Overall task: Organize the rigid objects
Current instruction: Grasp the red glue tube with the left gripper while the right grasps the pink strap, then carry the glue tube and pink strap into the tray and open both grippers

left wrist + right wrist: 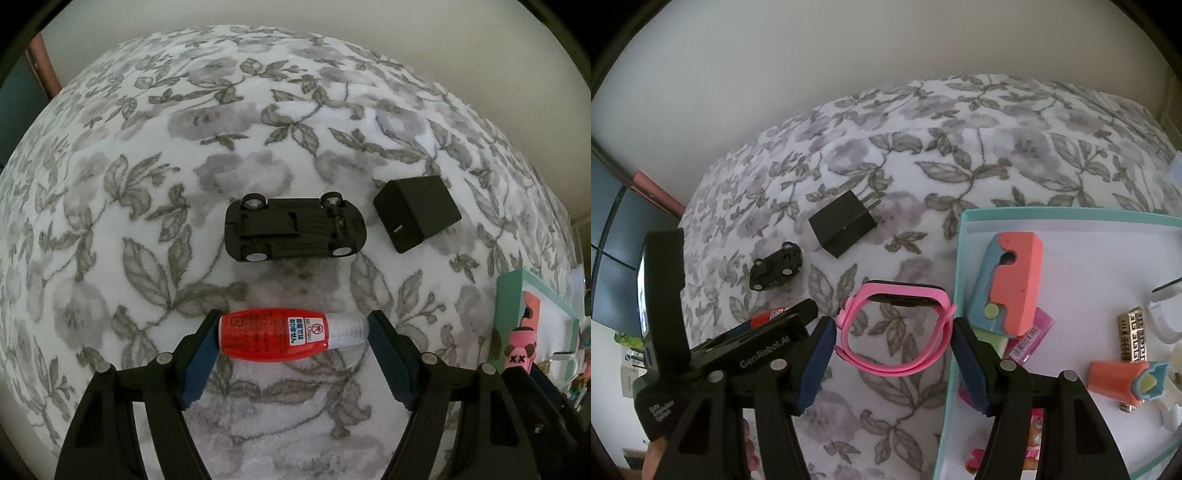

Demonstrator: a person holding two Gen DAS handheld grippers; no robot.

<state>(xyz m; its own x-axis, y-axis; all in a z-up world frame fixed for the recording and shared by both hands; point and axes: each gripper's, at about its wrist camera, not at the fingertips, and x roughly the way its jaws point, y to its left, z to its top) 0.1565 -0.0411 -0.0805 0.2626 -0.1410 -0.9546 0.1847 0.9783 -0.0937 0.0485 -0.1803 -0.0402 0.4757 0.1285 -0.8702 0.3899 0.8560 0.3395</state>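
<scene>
Left wrist view: the left tool (pixel 293 334) is clamped end to end on a red bottle (pixel 284 334).
Right tool (pixel 894 343) grips a pink watch (pixel 895 326) beside the teal tray (pixel 955 295).

Red bottle (pixel 291 334), black toy car (pixel 295 229), pink watch (pixel 897 328), teal box (pixel 1071 216), grey-leafed white blanket (pixel 147 184).

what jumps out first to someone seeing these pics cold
The red bottle lying sideways between the left gripper's jaws, and the pink watch framed between the right gripper's jaws. Beyond them on the floral blanket lie an upturned black toy car and a black charger.
</scene>
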